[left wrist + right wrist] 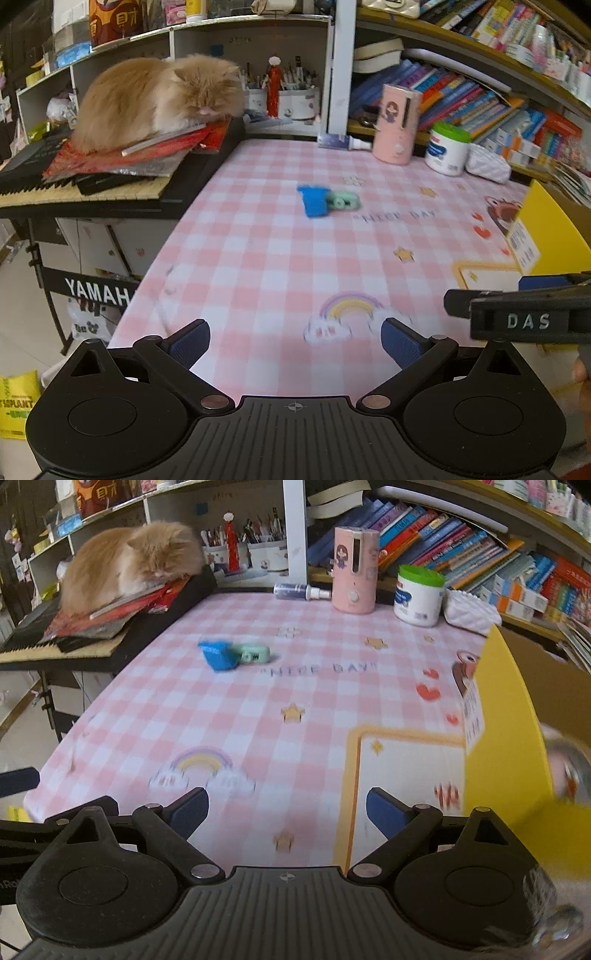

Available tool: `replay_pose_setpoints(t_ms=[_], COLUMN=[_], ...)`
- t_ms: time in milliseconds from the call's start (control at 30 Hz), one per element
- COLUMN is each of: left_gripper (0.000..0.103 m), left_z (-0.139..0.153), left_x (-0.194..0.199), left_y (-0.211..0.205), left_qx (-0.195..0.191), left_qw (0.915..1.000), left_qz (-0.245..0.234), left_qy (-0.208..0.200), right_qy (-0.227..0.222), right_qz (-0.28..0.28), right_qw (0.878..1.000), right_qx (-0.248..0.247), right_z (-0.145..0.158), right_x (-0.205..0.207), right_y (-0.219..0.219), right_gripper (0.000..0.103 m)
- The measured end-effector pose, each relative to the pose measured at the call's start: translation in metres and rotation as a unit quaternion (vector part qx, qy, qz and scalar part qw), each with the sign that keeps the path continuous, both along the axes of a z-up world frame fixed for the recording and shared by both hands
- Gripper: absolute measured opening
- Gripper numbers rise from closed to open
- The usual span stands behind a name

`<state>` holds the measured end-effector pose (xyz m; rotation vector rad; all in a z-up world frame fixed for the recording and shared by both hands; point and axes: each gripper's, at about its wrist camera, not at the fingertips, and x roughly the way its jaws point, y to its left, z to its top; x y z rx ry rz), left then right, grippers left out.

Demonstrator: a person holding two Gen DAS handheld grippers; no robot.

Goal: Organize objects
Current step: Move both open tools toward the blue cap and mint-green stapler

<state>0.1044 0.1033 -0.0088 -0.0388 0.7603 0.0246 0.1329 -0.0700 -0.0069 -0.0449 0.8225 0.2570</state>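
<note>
A small blue object (313, 201) and a mint-green object (343, 201) lie touching each other mid-table on the pink checked cloth (266, 258). They also show in the right wrist view, the blue object (218, 654) left of the green one (254, 653). A yellow box (517, 731) stands open at the table's right edge; it also shows in the left wrist view (550, 229). My left gripper (295, 341) is open and empty above the near edge. My right gripper (287, 810) is open and empty beside the box.
An orange cat (155, 98) sleeps on papers on a keyboard (92, 184) at the left. A pink canister (396, 123), a white green-lidded tub (447, 147) and a spray bottle (343, 142) stand at the back. Bookshelves (480, 99) are behind.
</note>
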Motion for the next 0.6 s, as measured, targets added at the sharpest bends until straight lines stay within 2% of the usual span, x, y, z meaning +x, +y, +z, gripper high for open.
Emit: replay_pose_setpoints(t_ms=[600], left_gripper=[0.099], left_z=[-0.002], left_x=[0.106], left_y=[-0.012], left_qx=[0.013], left_qw=[0.9996], left_qz=[0.007], left_qy=[-0.025], right_qy=[-0.039], right_qz=[-0.027], right_qw=[0.998], right_qx=[0.034], right_z=[0.026], right_x=[0.135], right_y=[-0.001], right_gripper=[0.093])
